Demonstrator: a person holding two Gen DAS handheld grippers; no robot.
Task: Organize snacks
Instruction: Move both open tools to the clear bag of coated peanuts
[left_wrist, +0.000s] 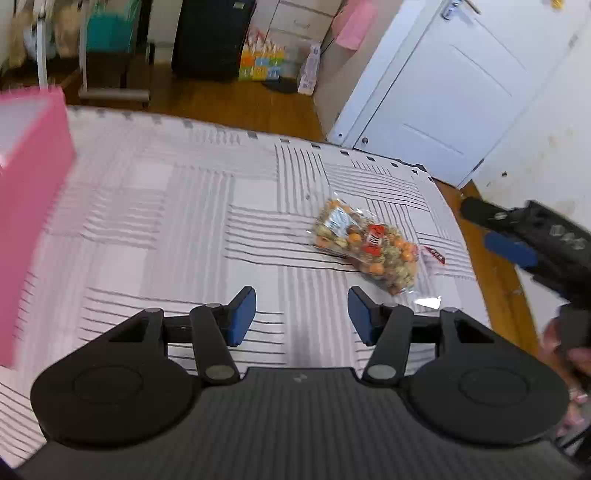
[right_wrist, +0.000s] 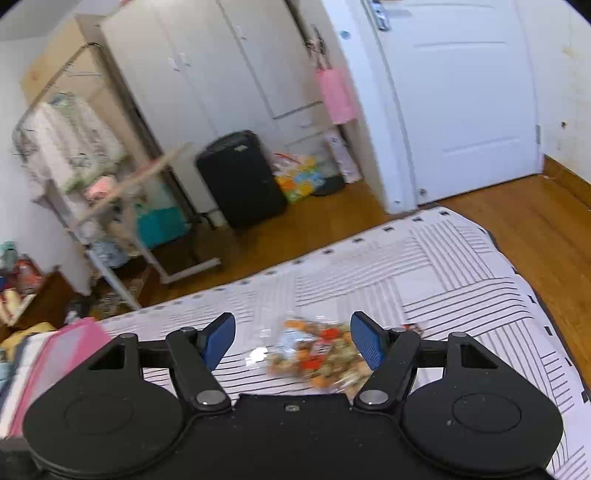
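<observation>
A clear bag of mixed orange and tan snacks (left_wrist: 365, 247) lies on the striped white bed cover (left_wrist: 177, 229), towards its right side. My left gripper (left_wrist: 301, 315) hovers open above the cover, short of the bag and a little to its left, with nothing between its blue pads. My right gripper (left_wrist: 491, 230) reaches in from the right edge, a hand behind it. In the right wrist view the right gripper (right_wrist: 291, 339) stands open above the blurred snack bag (right_wrist: 317, 354), which shows between the pads without touching them.
A pink open box (left_wrist: 33, 206) stands on the bed at the left, also seen as the pink box (right_wrist: 66, 350). Beyond the bed edge are wooden floor (left_wrist: 236, 99), a black suitcase (right_wrist: 240, 177), a clothes rack (right_wrist: 74, 147) and a white door (left_wrist: 443, 92).
</observation>
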